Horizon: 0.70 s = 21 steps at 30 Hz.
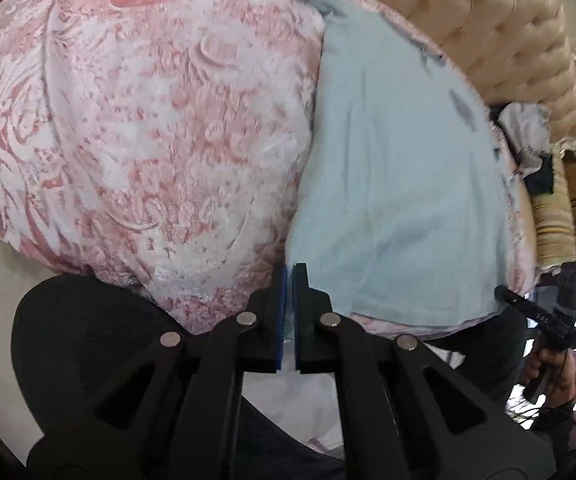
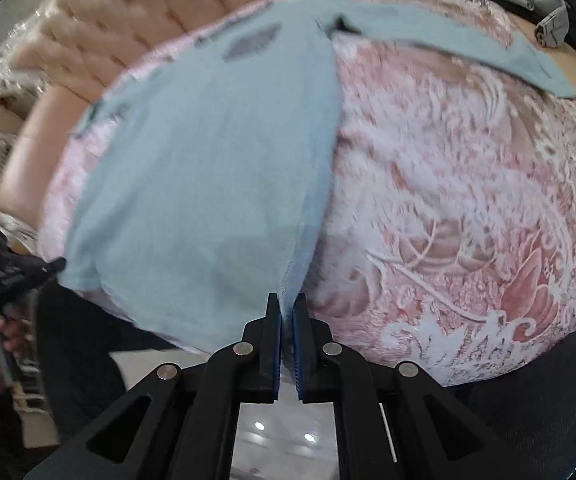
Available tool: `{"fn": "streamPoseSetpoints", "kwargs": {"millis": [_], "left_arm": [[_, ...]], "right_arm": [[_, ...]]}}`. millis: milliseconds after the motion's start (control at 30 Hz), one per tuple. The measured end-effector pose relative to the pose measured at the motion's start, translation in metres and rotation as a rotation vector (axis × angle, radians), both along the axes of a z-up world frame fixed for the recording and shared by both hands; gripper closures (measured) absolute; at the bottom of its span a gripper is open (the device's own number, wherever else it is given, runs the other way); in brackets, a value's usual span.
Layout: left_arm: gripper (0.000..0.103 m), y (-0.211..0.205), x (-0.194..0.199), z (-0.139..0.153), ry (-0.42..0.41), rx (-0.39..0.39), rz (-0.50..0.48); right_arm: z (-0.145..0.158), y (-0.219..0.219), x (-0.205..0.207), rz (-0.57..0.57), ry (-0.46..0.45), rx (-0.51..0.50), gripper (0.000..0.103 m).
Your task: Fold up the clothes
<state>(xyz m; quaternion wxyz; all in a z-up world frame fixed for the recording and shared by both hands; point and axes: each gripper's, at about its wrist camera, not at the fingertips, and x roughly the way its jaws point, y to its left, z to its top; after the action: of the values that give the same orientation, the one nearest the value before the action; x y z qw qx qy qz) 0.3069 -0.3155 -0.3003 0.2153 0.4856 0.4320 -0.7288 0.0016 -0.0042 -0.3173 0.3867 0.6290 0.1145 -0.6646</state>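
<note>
A light blue garment (image 1: 400, 184) lies spread on a pink and white patterned bedspread (image 1: 147, 120). My left gripper (image 1: 290, 270) is shut at the garment's near left corner, its tips at the cloth edge, which seems pinched between them. In the right wrist view the same garment (image 2: 207, 160) fills the left half, over the bedspread (image 2: 468, 200). My right gripper (image 2: 286, 300) is shut on the garment's near right edge, which runs up between the pads. A sleeve (image 2: 468, 48) stretches off to the far right. Each view shows the other hand-held gripper at its edge (image 1: 544, 320).
A beige tufted headboard (image 1: 508, 32) stands behind the bed; it also shows in the right wrist view (image 2: 127, 4). Grey and dark clothes (image 1: 528, 140) lie by the headboard. A black chair back (image 1: 79, 352) sits near the bed's front edge.
</note>
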Motion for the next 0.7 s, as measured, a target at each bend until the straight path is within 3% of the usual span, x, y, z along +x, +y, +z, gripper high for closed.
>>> {"fn": "streamPoseSetpoints", "kwargs": {"millis": [100, 200, 333, 367, 400, 467, 533, 600, 700], "left_arm": [[0.093, -0.006, 0.004, 0.006, 0.021, -0.01, 0.016], [0.093, -0.024, 0.017, 0.024, 0.061, -0.064, 0.052], [0.091, -0.078, 0.032, 0.058, 0.1, -0.321, 0.14], [0.083, -0.093, 0.027, 0.063, 0.096, -0.407, 0.142], [0.064, -0.108, 0.021, 0.068, 0.092, -0.492, 0.143], [0.046, -0.134, 0.013, 0.074, 0.067, -0.659, 0.12], [0.046, -0.16, 0.0, 0.071, 0.004, -0.797, 0.058], [0.046, -0.184, -0.012, 0.067, -0.053, -0.866, -0.006], [0.046, -0.206, -0.037, 0.051, -0.108, -0.891, -0.089]], "right_arm": [[-0.005, 0.001, 0.0, 0.017, 0.008, 0.04, 0.097], [0.006, 0.006, -0.003, 0.044, 0.023, 0.082, 0.091], [0.043, 0.003, -0.02, 0.068, 0.139, 0.075, 0.085], [0.053, -0.004, -0.027, 0.075, 0.154, 0.043, 0.08], [0.061, -0.015, -0.036, 0.082, 0.158, -0.004, 0.076], [0.062, -0.05, -0.062, 0.067, 0.145, -0.069, 0.06], [0.057, -0.09, -0.09, 0.039, 0.121, -0.119, 0.056], [0.051, -0.13, -0.119, 0.011, 0.098, -0.17, 0.056], [0.042, -0.191, -0.159, -0.027, 0.065, -0.234, 0.056]]}}
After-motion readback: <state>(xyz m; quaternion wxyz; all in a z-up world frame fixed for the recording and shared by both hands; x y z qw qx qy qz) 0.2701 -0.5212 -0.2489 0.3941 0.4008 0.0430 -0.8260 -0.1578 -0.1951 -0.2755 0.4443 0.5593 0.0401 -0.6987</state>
